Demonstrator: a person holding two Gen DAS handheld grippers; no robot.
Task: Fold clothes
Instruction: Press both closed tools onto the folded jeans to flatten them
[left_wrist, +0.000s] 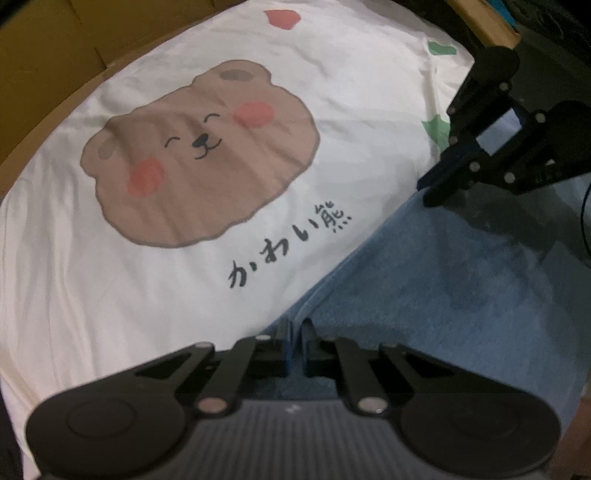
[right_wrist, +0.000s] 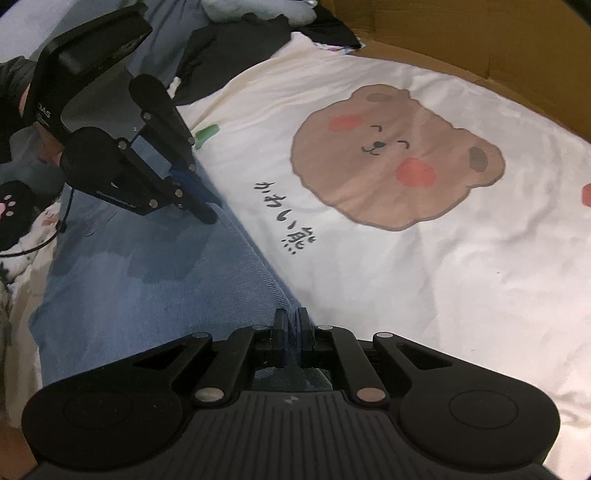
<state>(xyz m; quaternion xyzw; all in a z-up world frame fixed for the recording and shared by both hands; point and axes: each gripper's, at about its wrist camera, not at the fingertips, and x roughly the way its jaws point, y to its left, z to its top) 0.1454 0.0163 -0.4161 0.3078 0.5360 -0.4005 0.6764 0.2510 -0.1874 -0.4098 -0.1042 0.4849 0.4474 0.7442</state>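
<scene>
A blue garment (left_wrist: 424, 280) lies spread over a white bedsheet with a brown bear print (left_wrist: 199, 155); it also shows in the right wrist view (right_wrist: 147, 273). My left gripper (left_wrist: 294, 328) is shut on one corner of the garment's hemmed edge. My right gripper (right_wrist: 291, 317) is shut on the other corner of the same edge. Each gripper shows in the other's view: the right gripper (left_wrist: 428, 192) at upper right, the left gripper (right_wrist: 207, 214) at upper left, both pinching the blue fabric.
The sheet (right_wrist: 424, 295) with the bear print (right_wrist: 395, 158) and black lettering (right_wrist: 284, 218) covers the surface. A brown cardboard wall (left_wrist: 48, 55) runs behind it. Dark clothes (right_wrist: 236, 48) lie piled at the far end. A black cable (right_wrist: 55, 229) hangs by the left gripper.
</scene>
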